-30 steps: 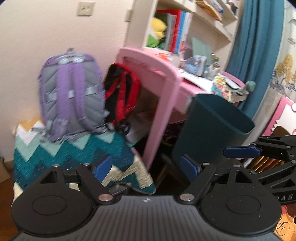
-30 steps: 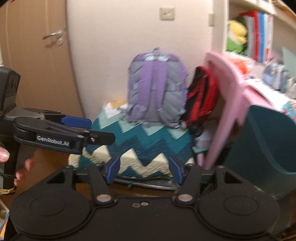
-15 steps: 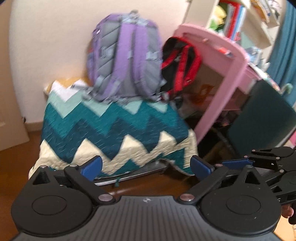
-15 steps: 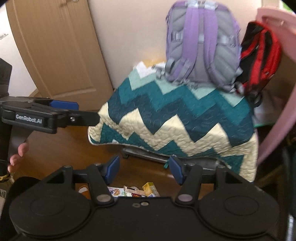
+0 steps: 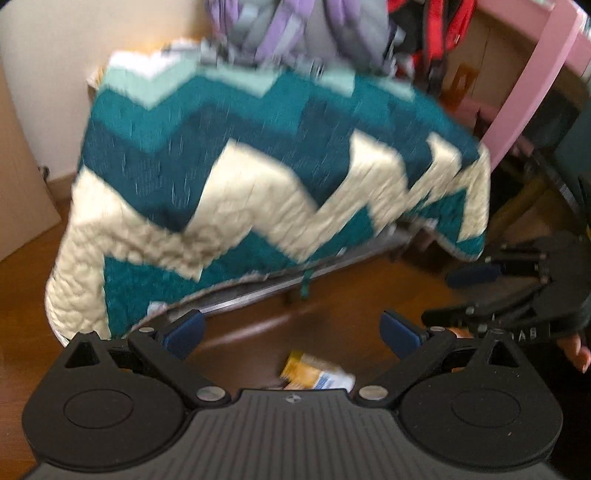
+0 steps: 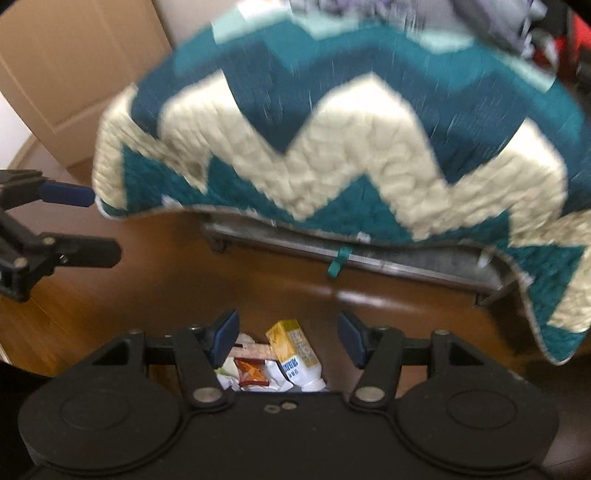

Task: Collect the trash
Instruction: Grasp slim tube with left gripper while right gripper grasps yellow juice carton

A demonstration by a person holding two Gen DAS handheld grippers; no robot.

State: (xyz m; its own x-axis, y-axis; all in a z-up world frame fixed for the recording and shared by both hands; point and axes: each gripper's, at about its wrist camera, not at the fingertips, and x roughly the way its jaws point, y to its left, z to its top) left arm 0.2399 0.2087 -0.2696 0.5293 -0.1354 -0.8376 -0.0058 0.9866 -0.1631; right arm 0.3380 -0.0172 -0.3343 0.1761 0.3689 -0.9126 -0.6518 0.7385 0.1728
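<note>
A: What is seen on the floor?

B: A small heap of trash is seen on the brown wooden boards, just in front of the blanket. A yellow and white carton is laid on its side at the right of the heap, with an orange wrapper and crumpled white paper just beside it. In the left wrist view only the carton is made out, blurred, below the blanket's hanging edge.

A: How is the blanket placed?

B: It is draped over a low metal frame, zigzagged in teal and cream. A purple backpack is stood on top of it, and a red and black bag is set to its right, against a pink desk.

A: And the claws?

B: The left gripper is spread very wide, its jaws having just been opening, and nothing is held between them. The right gripper is held partly open above the heap; the carton is framed between its blue pads, but no contact is shown, so nothing is gripped. Each gripper is also caught at the edge of the other's view, toward the blanket's outer corners.

A: Is a hand visible?

B: Fingers are glimpsed behind the right gripper.
</note>
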